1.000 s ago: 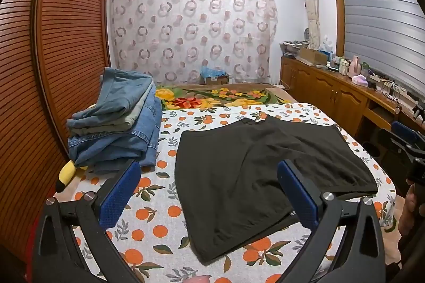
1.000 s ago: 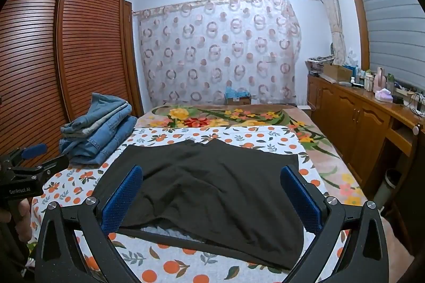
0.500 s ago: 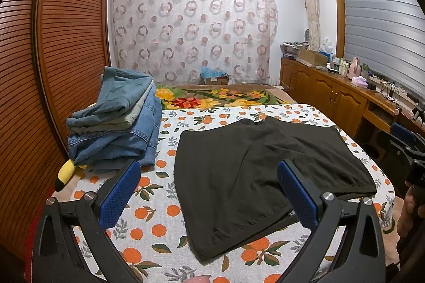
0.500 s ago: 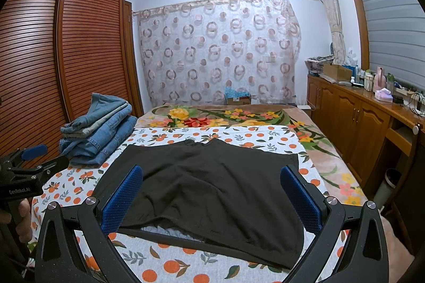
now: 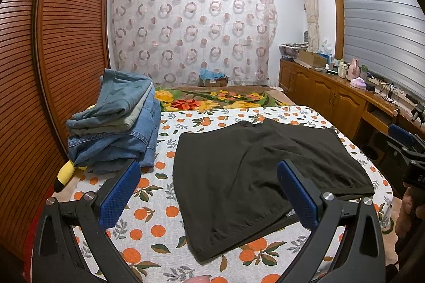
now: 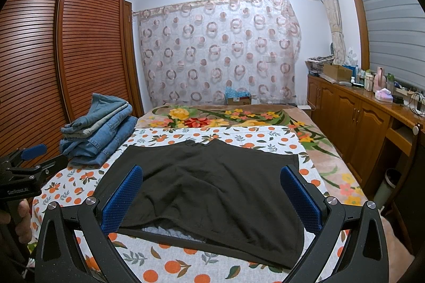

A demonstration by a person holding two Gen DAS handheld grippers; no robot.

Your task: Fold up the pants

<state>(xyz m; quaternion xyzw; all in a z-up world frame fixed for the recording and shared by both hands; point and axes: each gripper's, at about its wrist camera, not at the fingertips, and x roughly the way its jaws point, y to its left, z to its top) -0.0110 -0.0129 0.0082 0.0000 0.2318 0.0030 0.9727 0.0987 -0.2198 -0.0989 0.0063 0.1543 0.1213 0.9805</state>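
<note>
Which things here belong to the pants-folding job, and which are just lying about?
Job: black pants, left gripper, right gripper.
Lying about: stack of folded jeans, yellow plush toy, cardboard box, bottles on the sideboard.

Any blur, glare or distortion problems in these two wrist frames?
Left wrist view: sharp, even indoor light, strong fisheye bending of the wardrobe, black corner vignette. Right wrist view: equally sharp, no glare; the black pants read dark with little fold detail.
</note>
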